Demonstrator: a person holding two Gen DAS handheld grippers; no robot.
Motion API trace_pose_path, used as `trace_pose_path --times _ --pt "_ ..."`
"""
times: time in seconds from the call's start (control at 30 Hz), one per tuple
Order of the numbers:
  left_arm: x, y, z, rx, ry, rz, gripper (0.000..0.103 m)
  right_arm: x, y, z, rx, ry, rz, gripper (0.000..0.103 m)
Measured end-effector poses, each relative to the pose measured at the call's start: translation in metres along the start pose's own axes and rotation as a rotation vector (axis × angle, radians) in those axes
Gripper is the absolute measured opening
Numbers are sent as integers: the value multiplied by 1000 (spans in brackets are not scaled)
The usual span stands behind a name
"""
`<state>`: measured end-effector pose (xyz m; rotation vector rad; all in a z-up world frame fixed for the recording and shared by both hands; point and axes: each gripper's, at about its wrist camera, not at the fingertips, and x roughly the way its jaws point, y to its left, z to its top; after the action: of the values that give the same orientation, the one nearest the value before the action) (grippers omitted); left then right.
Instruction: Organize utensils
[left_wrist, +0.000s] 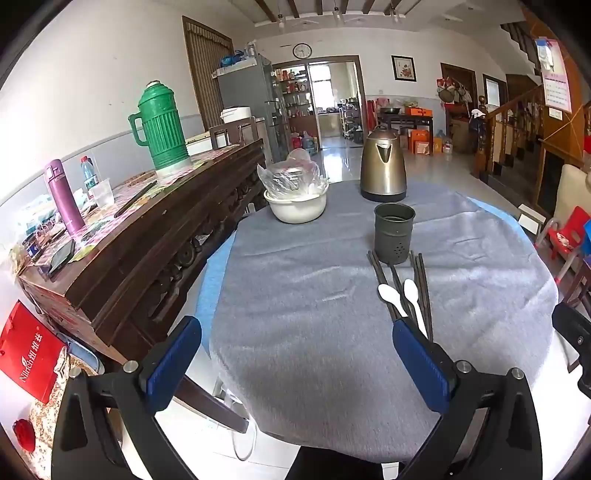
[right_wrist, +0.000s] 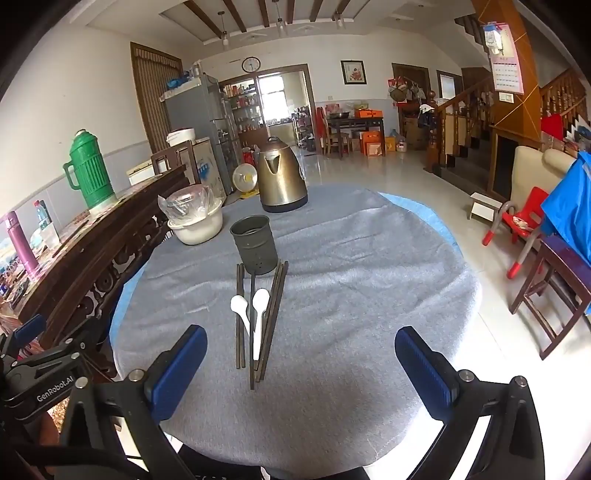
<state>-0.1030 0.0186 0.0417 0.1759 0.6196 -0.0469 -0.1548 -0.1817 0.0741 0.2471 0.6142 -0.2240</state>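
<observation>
The spoons (right_wrist: 255, 306) are white and the chopsticks (right_wrist: 271, 317) dark brown. The holder (right_wrist: 253, 245) is dull grey-green; the cloth (right_wrist: 351, 266) is grey.

In the left wrist view, the near ends of the dark wooden chopsticks (left_wrist: 421, 291) and the handle of one white plastic spoon (left_wrist: 388, 295) vanish behind the blue pad of the left tongs (left_wrist: 295, 363) at 4 o'clock. The inside of the dull grey metal utensil cup (right_wrist: 254, 248) is too dark to read. The round grey-clothed bench (right_wrist: 332, 295) is cut off at 6 o'clock
</observation>
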Motion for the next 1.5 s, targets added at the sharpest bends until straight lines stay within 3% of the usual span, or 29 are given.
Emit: trace_pose_path --times 0.77,1.5 --pt "-3 0 -1 2 3 -8 103 -6 3 -1 -3 10 0 102" --pt "8 4 -1 6 24 -14 103 12 -2 -3 15 14 16 102"
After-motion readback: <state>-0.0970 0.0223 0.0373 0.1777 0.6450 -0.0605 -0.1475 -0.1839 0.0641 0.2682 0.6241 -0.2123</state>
